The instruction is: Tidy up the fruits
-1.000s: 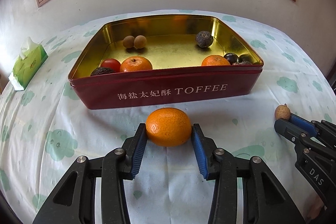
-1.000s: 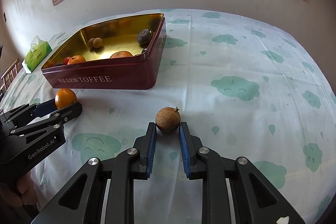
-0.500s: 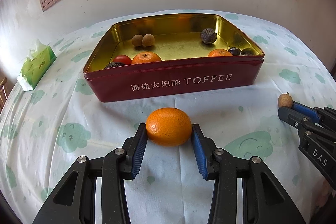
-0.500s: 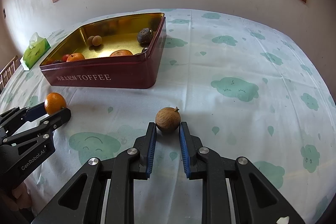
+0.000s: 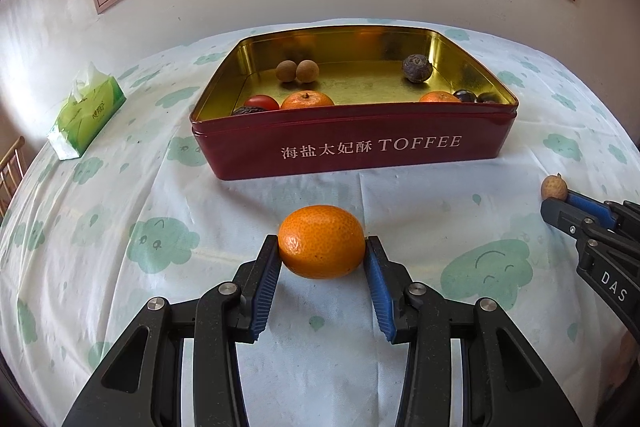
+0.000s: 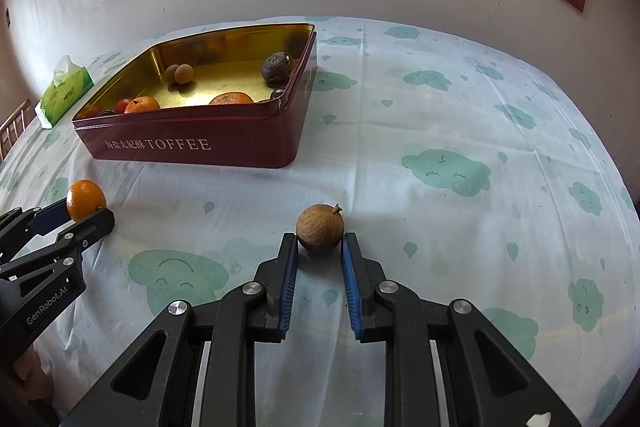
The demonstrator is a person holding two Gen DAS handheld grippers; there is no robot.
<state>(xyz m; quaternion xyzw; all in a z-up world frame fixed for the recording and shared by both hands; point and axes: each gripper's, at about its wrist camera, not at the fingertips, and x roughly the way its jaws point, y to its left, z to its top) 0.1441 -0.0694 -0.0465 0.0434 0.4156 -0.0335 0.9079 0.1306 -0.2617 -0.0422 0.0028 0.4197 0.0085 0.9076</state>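
Sitting mid-table, toffee tin (image 5: 352,151) is leaving bare cloth (image 6: 440,107) along its right edge; left gripper (image 5: 322,255) is clamping mandarin (image 5: 322,247) before it, right gripper (image 6: 320,243) is pinching longan (image 6: 320,227).

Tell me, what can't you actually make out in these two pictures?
- Left view: dark fruits in the tin's near right corner, half hidden by its front wall.
- Right view: small dark fruit beside the tomato, cut by the rim.
- Both views: the person, out of frame except a fingertip.
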